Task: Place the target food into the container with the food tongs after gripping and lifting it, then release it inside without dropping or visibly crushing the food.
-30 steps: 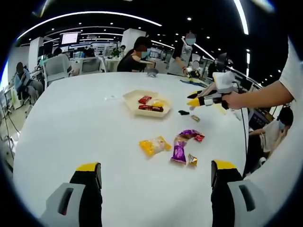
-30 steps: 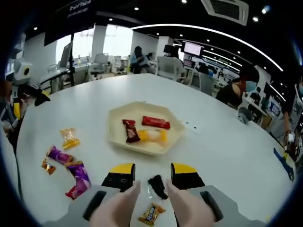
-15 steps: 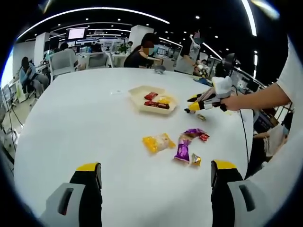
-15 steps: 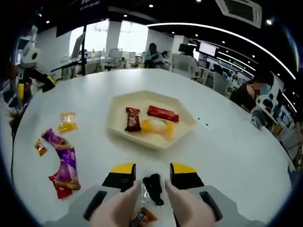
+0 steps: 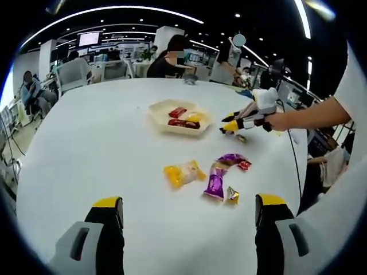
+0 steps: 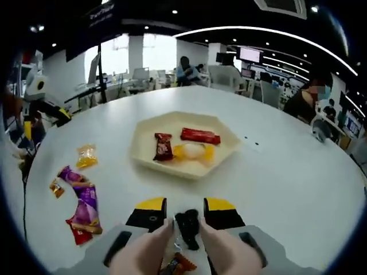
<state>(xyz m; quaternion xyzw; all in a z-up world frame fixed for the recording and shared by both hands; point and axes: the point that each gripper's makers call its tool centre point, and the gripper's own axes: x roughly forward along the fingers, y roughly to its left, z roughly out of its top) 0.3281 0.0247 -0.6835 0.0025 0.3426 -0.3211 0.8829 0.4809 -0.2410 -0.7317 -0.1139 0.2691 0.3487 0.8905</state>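
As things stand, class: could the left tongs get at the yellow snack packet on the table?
Probably yes. The left tongs stand open, and the yellow snack packet lies ahead of them on the white table with bare surface between.

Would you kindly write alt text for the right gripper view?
The right gripper grips a small black wrapped sweet above a white table, just short of a beige tray holding three wrapped snacks. More sweets lie at left.

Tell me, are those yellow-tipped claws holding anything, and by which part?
The right gripper pinches a small dark candy between its tong tips, around its upper end. The left gripper is open and holds nothing.
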